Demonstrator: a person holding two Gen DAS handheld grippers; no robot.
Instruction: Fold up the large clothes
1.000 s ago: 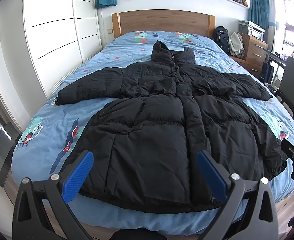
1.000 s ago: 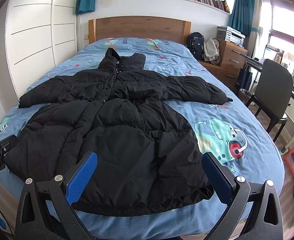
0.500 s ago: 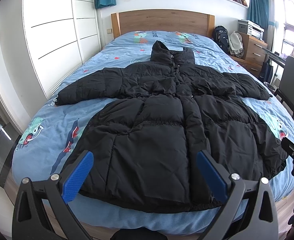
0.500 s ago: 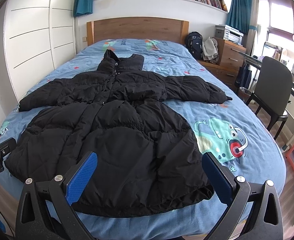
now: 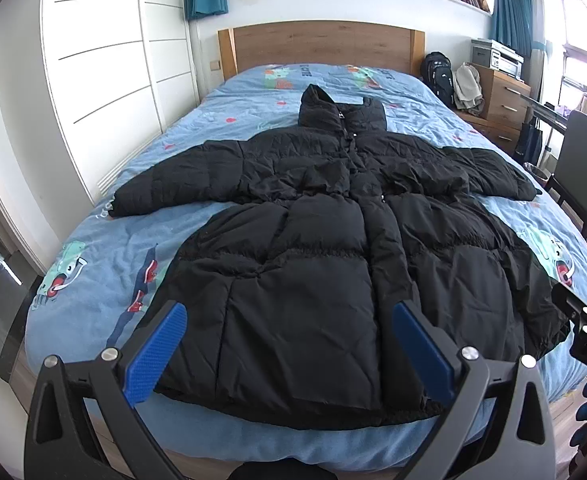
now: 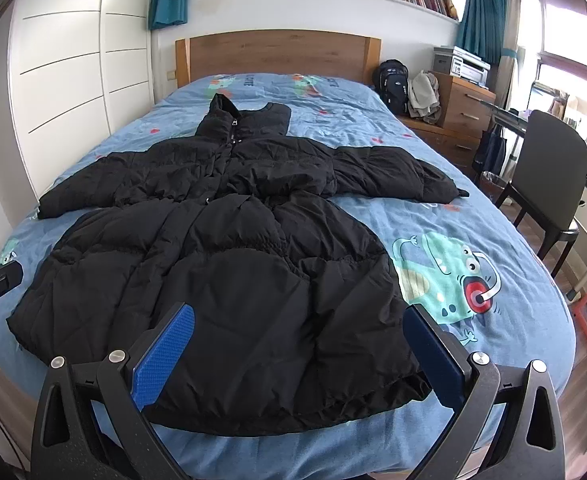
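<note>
Ahead of the left fingers: left gripper [image 5: 289, 344] hangs with its blue pads spread wide and nothing between them; the black puffer coat [image 5: 333, 264] lies face up on the bed [image 5: 93, 280], hem nearest, hood farthest.
Change, left view: almost none over the last second; the coat looks a shade nearer, creases and sleeves lie as they did.
Meaning: I judge folding has not begun; both tools are lining up at the foot of the bed.
Edges, left view: hem [image 5: 293, 408] runs just beyond both pads and overhangs the mattress edge a little; the left sleeve [image 5: 181, 184] reaches out beyond the left pad, its cuff near the bed's side.
Room, left view: bare sheet lies outside the left pad; wardrobe [image 5: 105, 80] stands close along that side.
Ahead of the right fingers: right gripper [image 6: 299, 348] is likewise spread and empty, above the hem's right half.
Edges, right view: right sleeve [image 6: 397, 176] lies straight out past the right pad, cuff near the bed edge.
Room, right view: wide bare sheet outside the right pad; chair [image 6: 545, 184] and dresser [image 6: 461, 108] stand off the bed, well apart from the coat.
</note>
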